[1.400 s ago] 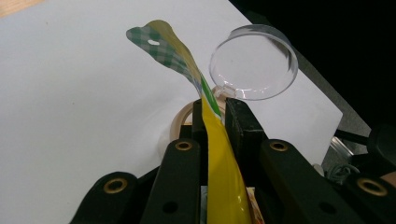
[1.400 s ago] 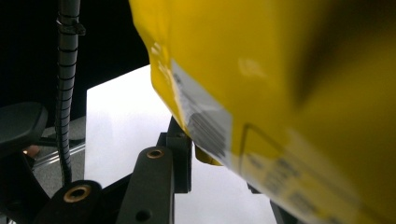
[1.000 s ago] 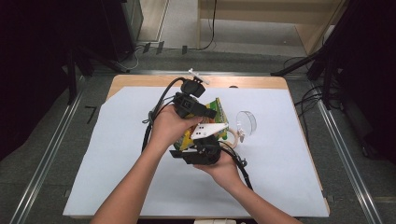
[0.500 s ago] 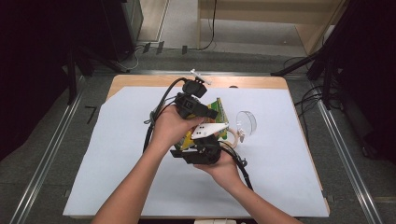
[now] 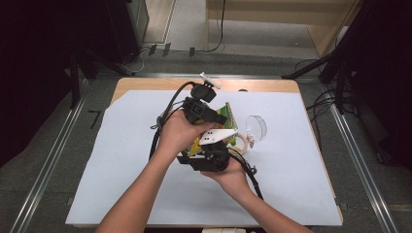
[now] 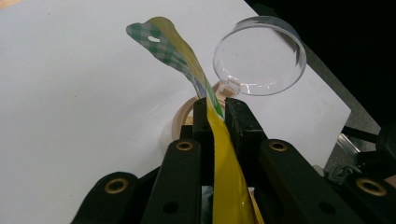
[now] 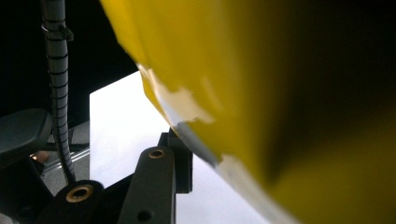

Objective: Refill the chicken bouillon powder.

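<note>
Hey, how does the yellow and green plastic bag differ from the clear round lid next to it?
The yellow and green plastic bag is opaque, thin and curling, pinched between the left gripper jaws above the white sheet. The clear round lid is see-through, rigid and circular, and no jaws hold it. Both sit over the white sheet.

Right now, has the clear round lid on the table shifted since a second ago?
No. The clear round lid sits at the same spot on the white sheet, just right of the yellow packet, as before.

packet (image 5: 224, 112) above the white sheet (image 5: 121, 160) — clear lid (image 5: 256, 127) just right, ring (image 5: 241, 142) beneath it.
</note>
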